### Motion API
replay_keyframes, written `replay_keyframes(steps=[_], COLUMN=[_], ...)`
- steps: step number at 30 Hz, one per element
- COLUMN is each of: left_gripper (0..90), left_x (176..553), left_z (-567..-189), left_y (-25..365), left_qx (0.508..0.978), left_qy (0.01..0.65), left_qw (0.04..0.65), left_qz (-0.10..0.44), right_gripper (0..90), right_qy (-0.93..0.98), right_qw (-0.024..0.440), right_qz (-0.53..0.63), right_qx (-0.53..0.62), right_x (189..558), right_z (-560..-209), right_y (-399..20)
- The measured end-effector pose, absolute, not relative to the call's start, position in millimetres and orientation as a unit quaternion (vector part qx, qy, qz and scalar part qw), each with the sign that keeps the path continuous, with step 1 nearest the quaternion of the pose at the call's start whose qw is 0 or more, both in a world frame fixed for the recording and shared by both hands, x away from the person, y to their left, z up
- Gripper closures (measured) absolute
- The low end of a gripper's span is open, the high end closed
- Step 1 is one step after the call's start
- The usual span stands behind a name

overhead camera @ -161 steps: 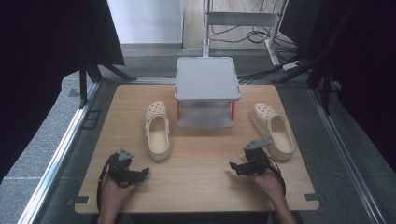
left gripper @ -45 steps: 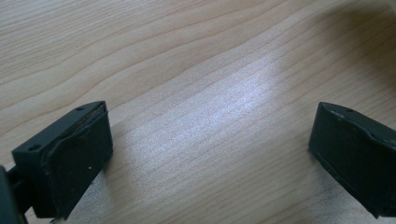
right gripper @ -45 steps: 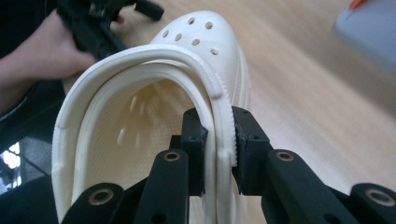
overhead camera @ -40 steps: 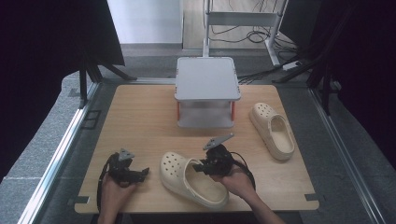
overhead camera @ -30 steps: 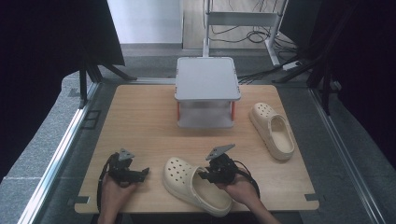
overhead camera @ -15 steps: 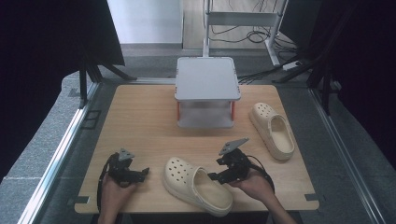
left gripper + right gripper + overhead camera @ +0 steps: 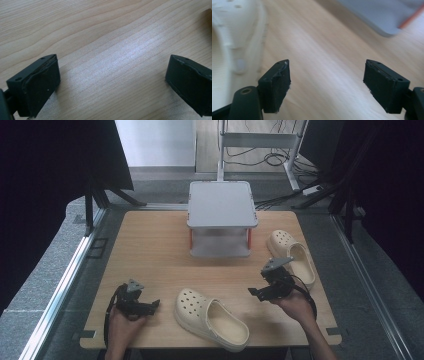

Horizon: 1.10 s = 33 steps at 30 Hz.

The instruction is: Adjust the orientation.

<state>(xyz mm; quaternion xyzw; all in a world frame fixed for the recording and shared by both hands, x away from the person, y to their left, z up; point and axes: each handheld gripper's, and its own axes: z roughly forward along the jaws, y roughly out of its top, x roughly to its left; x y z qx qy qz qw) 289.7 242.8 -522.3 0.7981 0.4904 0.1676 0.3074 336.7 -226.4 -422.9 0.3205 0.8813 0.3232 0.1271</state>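
Observation:
A cream clog (image 7: 210, 317) lies on its sole at the front middle of the wooden table (image 7: 150, 250), toe to the left. A second cream clog (image 7: 292, 256) lies at the right, beside the grey two-tier stand (image 7: 221, 205). My right gripper (image 7: 256, 293) hovers between the two clogs, pointing left. Its jaws have just been opening and hold nothing. In the right gripper view the gripper (image 7: 327, 82) is open over bare wood, with the front clog (image 7: 234, 32) at the left. My left gripper (image 7: 151, 305) rests at the front left, open (image 7: 112, 82) over bare wood.
The grey stand (image 7: 387, 15) stands at the back middle of the table, its lower shelf open toward me. Metal rails run along both table sides, and cables lie on the floor beyond the far edge.
My right gripper has let go of the front clog, opened, and moved right and slightly up, away from it. The clog stays where it was left. The left hand has kept still.

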Motion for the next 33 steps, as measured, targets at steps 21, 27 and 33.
replay_keyframes(steps=[21, 27, 33], left_gripper=[0.0, 0.0, 0.0], left_x=[290, 290, 290], left_z=[-522, -522, -522], left_y=[243, 243, 243], left_qx=[0.798, 0.798, 0.798], left_qy=[0.49, 0.49, 0.49], left_qw=[0.308, 0.308, 0.308], left_qz=[0.168, 0.168, 0.168], right_gripper=[38.2, 45.0, 55.6], right_qy=[0.818, 0.812, 0.802], right_qw=[0.155, 0.156, 0.153], right_qz=[0.295, 0.29, 0.285], right_qx=[0.469, 0.482, 0.503], right_x=[411, 437, 457], right_z=[-416, -427, -437], right_y=[-316, -320, -322])
